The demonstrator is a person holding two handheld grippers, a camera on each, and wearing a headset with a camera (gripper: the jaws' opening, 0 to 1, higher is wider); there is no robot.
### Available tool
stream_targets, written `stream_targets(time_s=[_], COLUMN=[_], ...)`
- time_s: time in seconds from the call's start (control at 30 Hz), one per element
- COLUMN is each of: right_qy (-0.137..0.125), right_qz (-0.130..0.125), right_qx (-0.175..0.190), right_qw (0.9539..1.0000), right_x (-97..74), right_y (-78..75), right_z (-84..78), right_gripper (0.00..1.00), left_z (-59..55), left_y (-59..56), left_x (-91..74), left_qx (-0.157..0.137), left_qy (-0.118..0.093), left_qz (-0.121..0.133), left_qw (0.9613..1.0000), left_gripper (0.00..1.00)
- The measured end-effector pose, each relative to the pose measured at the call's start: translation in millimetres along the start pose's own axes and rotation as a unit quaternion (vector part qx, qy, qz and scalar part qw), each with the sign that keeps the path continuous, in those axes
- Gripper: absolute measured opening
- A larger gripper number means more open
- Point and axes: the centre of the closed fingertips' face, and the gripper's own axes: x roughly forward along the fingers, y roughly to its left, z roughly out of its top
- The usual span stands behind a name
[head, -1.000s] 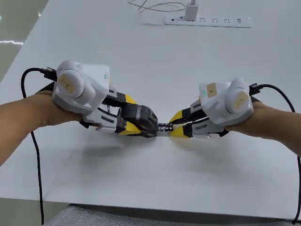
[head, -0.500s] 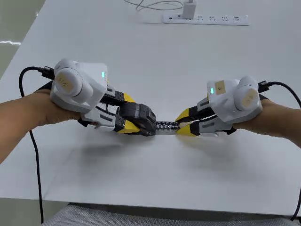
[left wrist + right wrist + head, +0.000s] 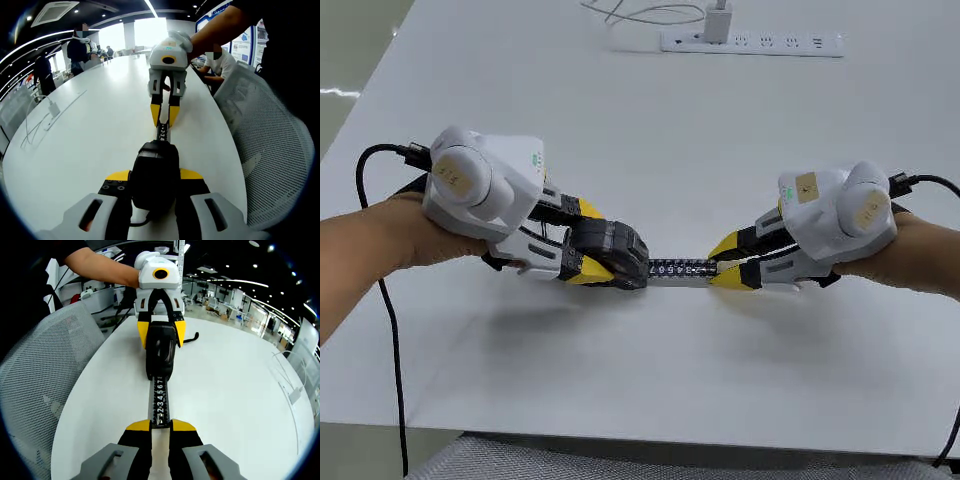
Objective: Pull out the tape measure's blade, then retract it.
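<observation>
Currently left gripper (image 3: 155, 176) clamps rigid tape measure case (image 3: 160, 347) mid-frame; right gripper (image 3: 160, 426) pinches thin springy blade (image 3: 159, 400) at its tip. Likely slippery, so hold near the hook.

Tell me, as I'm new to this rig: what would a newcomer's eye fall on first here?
Two white, yellow-tipped grippers face each other mid-workbench: the left gripper clamps a black tape measure, the right gripper pinches the end of its numbered blade, drawn out a short way between them. At the far edge lies a white power strip.
</observation>
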Motion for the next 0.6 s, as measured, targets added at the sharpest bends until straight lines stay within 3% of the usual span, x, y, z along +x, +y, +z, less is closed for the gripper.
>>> stream_targets(time_s=[0.6], right_qy=[0.014], right_qz=[-0.007], right_qx=[0.007], right_qw=[0.9999], right_x=[-18.2], right_y=[-1.3], right_z=[-19.8], right_gripper=[0.07], left_z=[0.5], left_y=[-0.2], left_x=[0.7], left_qx=[0.0], left_qy=[-0.001], left_qz=[0.0], left_qw=[1.0], left_gripper=[0.27])
